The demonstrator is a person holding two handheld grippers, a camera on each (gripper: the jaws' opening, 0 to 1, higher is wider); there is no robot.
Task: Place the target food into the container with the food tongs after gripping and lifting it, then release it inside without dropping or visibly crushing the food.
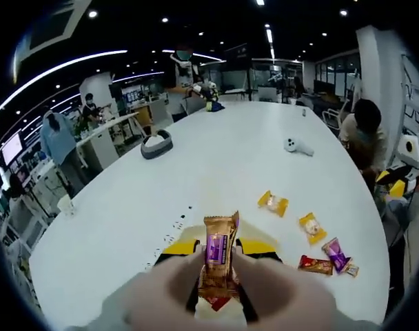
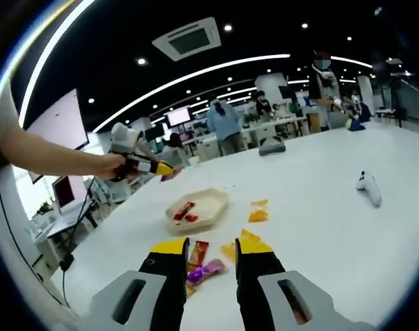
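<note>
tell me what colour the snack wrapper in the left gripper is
Gold with a purple label, snack wrapper, left gripper; left gripper view.

No lettering can be read anywhere: the print on the gold-and-purple snack wrapper [image 1: 219,265] is too blurred, and the wall screens [image 2: 178,116] are too small.

Table top [image 1: 216,165] is looking smooth, matt white, laminate-like. Snack bar [image 1: 219,261] in the left gripper [image 1: 219,276] is showing glossy gold-and-purple foil-like wrapper, crinkled. Loose candies at 3 o'clock in the left gripper view: shiny yellow wrapper [image 1: 273,202], shiny purple wrapper [image 1: 335,254]. Right gripper [image 2: 211,272] jaws are reading as matt black plastic with yellow tips, on grey matt plastic housings. Container [image 2: 198,209] is looking matt beige, paper-pulp or plastic, can't tell. White controller [image 2: 369,186] is showing smooth plastic.
</note>
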